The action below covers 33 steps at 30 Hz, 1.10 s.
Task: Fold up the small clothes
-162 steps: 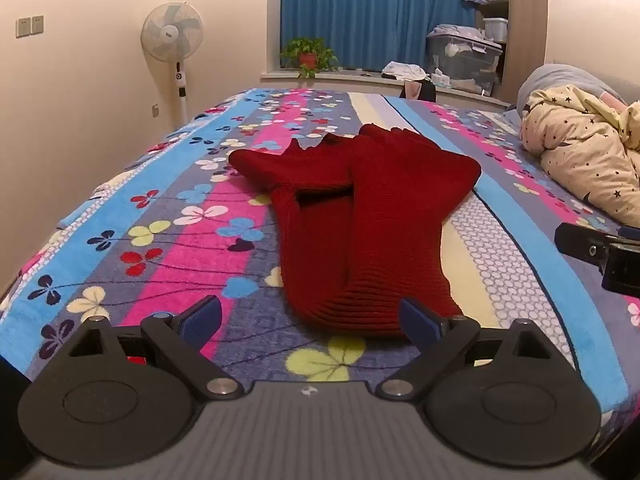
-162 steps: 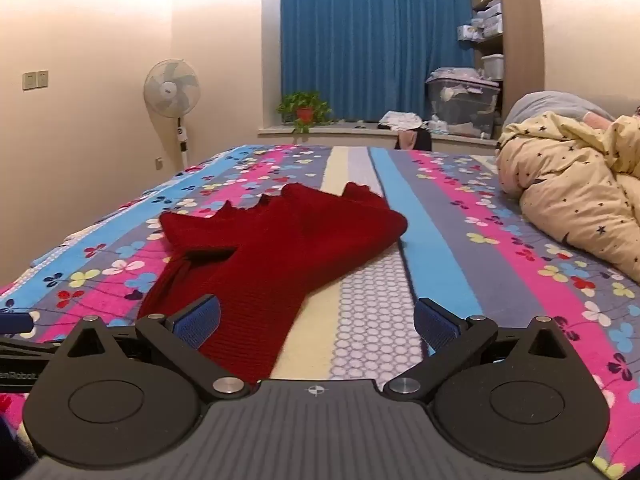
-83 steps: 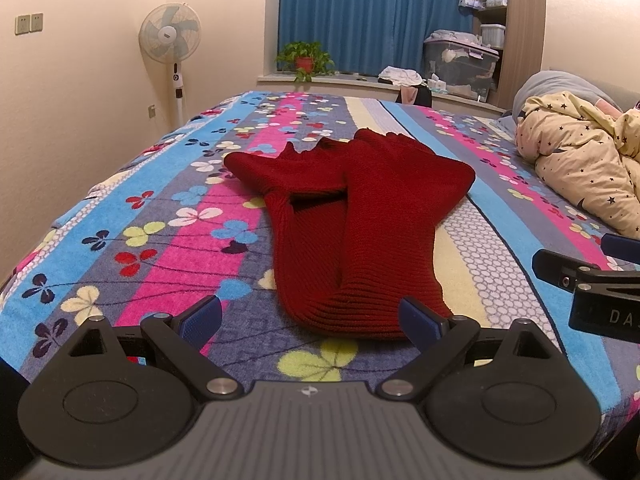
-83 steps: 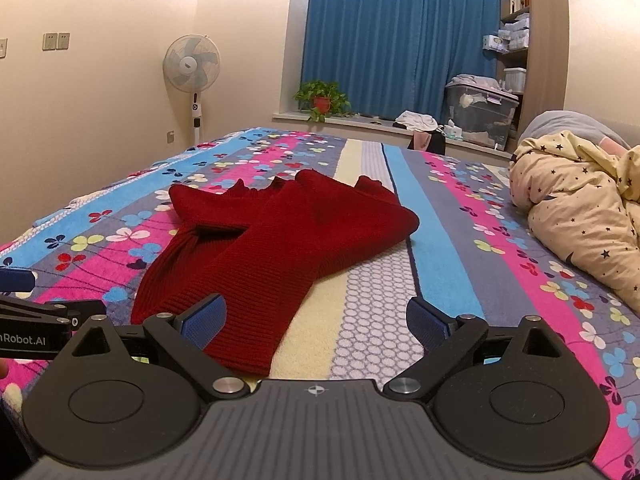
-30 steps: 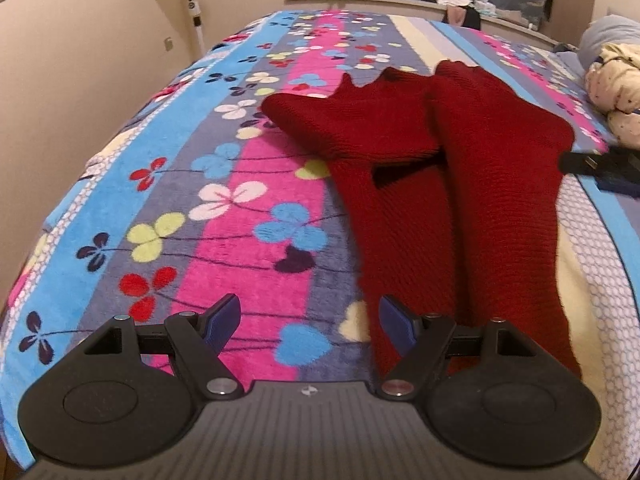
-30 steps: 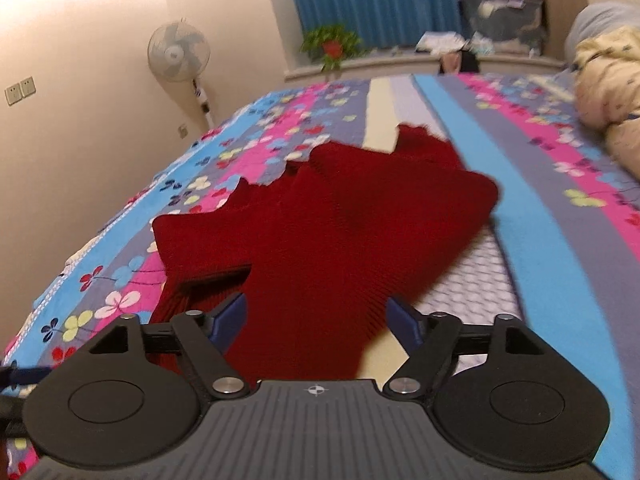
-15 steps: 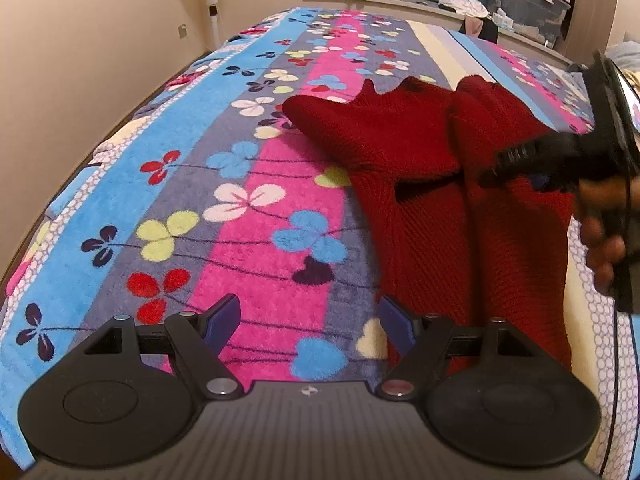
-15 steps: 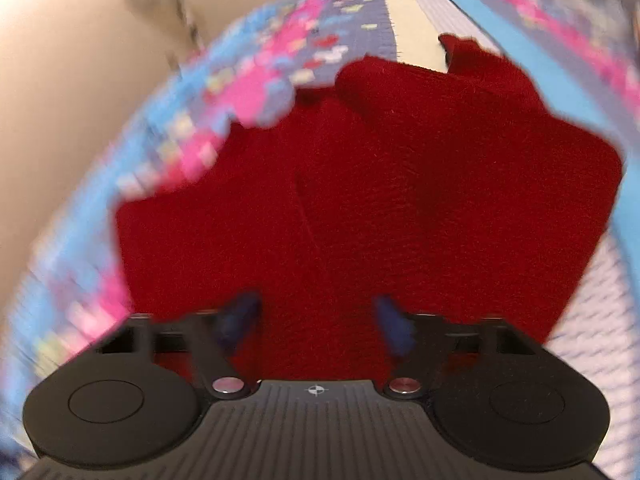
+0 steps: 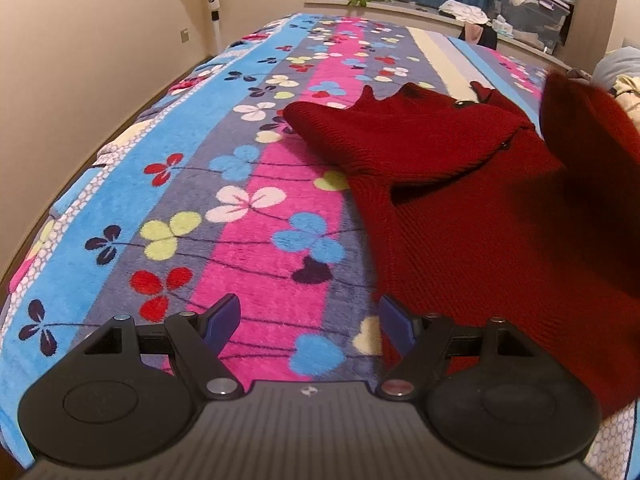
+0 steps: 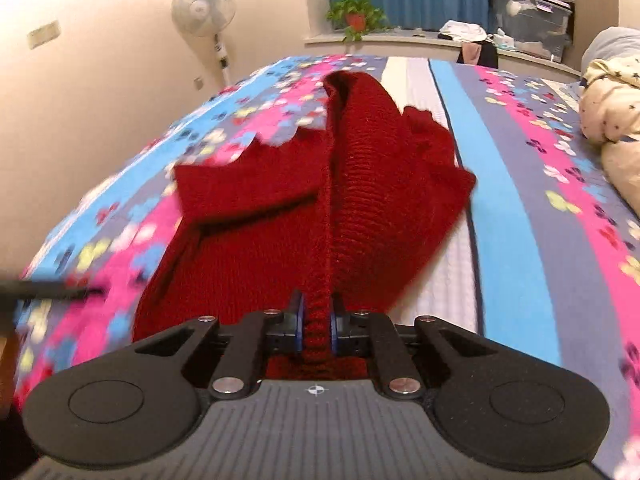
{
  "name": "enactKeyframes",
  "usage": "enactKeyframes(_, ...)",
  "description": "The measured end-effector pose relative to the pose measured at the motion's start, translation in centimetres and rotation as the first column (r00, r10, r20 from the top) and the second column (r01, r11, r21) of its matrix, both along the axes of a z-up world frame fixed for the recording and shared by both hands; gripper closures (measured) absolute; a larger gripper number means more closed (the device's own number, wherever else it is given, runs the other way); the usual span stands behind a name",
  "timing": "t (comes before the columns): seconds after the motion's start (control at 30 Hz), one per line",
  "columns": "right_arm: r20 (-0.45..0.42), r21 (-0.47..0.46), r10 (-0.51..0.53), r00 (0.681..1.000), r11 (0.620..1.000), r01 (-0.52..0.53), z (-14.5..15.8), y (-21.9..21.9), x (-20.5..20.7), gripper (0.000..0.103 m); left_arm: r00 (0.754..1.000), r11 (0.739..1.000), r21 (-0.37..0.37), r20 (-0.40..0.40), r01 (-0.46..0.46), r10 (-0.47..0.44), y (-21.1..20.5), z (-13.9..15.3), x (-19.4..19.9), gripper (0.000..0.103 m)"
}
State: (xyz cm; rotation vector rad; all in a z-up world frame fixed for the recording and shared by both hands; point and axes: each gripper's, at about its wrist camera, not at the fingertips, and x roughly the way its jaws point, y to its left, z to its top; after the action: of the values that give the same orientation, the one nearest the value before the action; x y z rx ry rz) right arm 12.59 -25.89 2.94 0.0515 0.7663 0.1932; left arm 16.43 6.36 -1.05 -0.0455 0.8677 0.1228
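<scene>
A dark red knitted sweater (image 9: 460,208) lies on the flowered bedspread (image 9: 256,248). My right gripper (image 10: 316,320) has its jaws closing, and its blue pads press on a ribbed edge of the sweater (image 10: 360,184), which rises from the bed as a ridge straight ahead. In the left wrist view that raised fold (image 9: 580,120) stands at the right edge. My left gripper (image 9: 309,312) is open above the bedspread at the sweater's near left edge, with only the cloth's border under its right finger. Its blurred dark tip (image 10: 48,292) shows at the far left of the right wrist view.
A star-patterned quilt (image 10: 612,120) is heaped on the bed's right side. A standing fan (image 10: 204,12) is by the left wall. A potted plant (image 10: 356,16) and storage boxes (image 10: 528,4) line the sill under the blue curtain. The bed's left edge drops off near the wall.
My right gripper came in over the sweater, closed on its edge and lifted it into a ridge. The left gripper stayed open and almost still.
</scene>
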Motion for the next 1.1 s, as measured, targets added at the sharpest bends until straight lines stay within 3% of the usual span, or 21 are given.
enactKeyframes(0.07, -0.018, 0.012, 0.047, 0.999, 0.999, -0.047, -0.2, 0.2, -3.3, 0.091, 1.000, 1.000, -0.010, 0.005, 0.009, -0.009, -0.2, 0.0, -0.3, 0.022)
enactKeyframes(0.1, -0.038, 0.052, 0.073, 0.997, 0.996, -0.071, -0.3, 0.0, -4.8, 0.100, 1.000, 1.000, -0.016, 0.007, 0.013, -0.013, -0.3, 0.0, -0.4, 0.022)
enactKeyframes(0.17, -0.101, 0.176, 0.174, 0.979, 0.972, -0.155, -0.9, -0.2, -6.6, 0.100, 1.000, 0.999, -0.038, 0.003, 0.023, -0.023, -0.4, -0.1, -0.6, 0.022)
enactKeyframes(0.2, -0.102, 0.176, 0.221, 0.970, 0.964, -0.201, -1.1, 0.2, -7.3, 0.100, 1.000, 0.998, -0.053, -0.003, 0.026, -0.026, -0.4, -0.3, -0.6, 0.022)
enactKeyframes(0.27, -0.056, 0.035, 0.247, 0.967, 0.969, -0.245, -1.0, 1.1, -8.2, 0.097, 0.999, 0.995, -0.093, -0.025, 0.030, -0.033, -0.4, -0.8, -0.5, 0.022)
enactKeyframes(0.33, -0.021, -0.033, 0.220, 0.975, 0.975, -0.221, -0.5, 1.0, -7.8, 0.094, 0.998, 0.992, -0.127, -0.052, 0.025, -0.032, -0.3, -1.4, -0.5, 0.022)
enactKeyframes(0.37, -0.004, -0.020, 0.199, 0.980, 0.980, -0.199, -0.1, 0.5, -7.1, 0.084, 0.997, 0.991, -0.134, -0.064, 0.023, -0.032, -0.4, -1.7, -0.5, 0.022)
enactKeyframes(0.43, 0.041, 0.007, 0.152, 0.987, 0.988, -0.153, 0.5, -0.3, -5.6, 0.050, 0.996, 0.991, -0.128, -0.074, 0.031, -0.041, -0.9, -2.0, -0.5, 0.022)
enactKeyframes(0.5, 0.085, -0.011, 0.102, 0.991, 0.995, -0.102, 0.8, -0.5, -3.2, 0.036, 0.996, 0.993, -0.110, -0.073, 0.051, -0.059, -1.5, -2.2, -0.4, 0.022)
enactKeyframes(0.67, 0.073, -0.081, 0.085, 0.994, 0.994, -0.079, -1.0, 1.3, 3.8, 0.028, 0.988, 0.992, -0.072, -0.108, 0.103, -0.111, -3.1, -3.4, -0.1, 0.022)
enactKeyframes(0.77, -0.043, -0.157, 0.098, 0.994, 0.982, -0.104, -4.0, 3.4, 8.1, 0.029, 0.974, 0.985, -0.051, -0.144, 0.167, -0.173, -4.2, -4.5, 0.0, 0.022)
enactKeyframes(0.83, -0.090, -0.264, 0.089, 0.992, 0.958, -0.110, -6.3, 4.8, 10.3, 0.042, 0.966, 0.979, -0.021, -0.157, 0.205, -0.206, -4.8, -5.2, -0.1, 0.023)
enactKeyframes(0.87, -0.098, -0.292, 0.085, 0.992, 0.950, -0.110, -7.1, 5.0, 10.7, 0.048, 0.962, 0.975, -0.014, -0.157, 0.222, -0.222, -5.1, -5.4, -0.1, 0.029)
enactKeyframes(0.93, -0.114, -0.248, 0.066, 0.991, 0.964, -0.093, -7.5, 3.7, 11.1, 0.076, 0.957, 0.968, -0.019, -0.145, 0.250, -0.250, -5.3, -5.6, 0.0, 0.045)
enactKeyframes(0.97, -0.115, -0.186, 0.051, 0.992, 0.980, -0.072, -7.1, 2.6, 11.0, 0.079, 0.955, 0.964, -0.023, -0.137, 0.264, -0.264, -5.4, -5.7, 0.0, 0.061)
enactKeyframes(1.0, -0.089, -0.124, 0.029, 0.996, 0.991, -0.040, -6.4, 1.4, 10.6, 0.091, 0.951, 0.959, -0.022, -0.129, 0.281, -0.282, -5.6, -5.7, 0.0, 0.079)
enactKeyframes(1.03, -0.036, -0.113, -0.023, 0.999, 0.993, 0.019, -5.5, 0.2, 9.8, 0.091, 0.950, 0.957, 0.005, -0.117, 0.291, -0.289, -5.9, -5.6, -0.2, 0.086)
enactKeyframes(1.1, 0.057, -0.139, -0.148, 0.987, 0.978, 0.154, -3.8, -2.3, 7.7, 0.091, 0.945, 0.947, 0.045, -0.090, 0.318, -0.313, -6.4, -5.2, -0.5, 0.091)
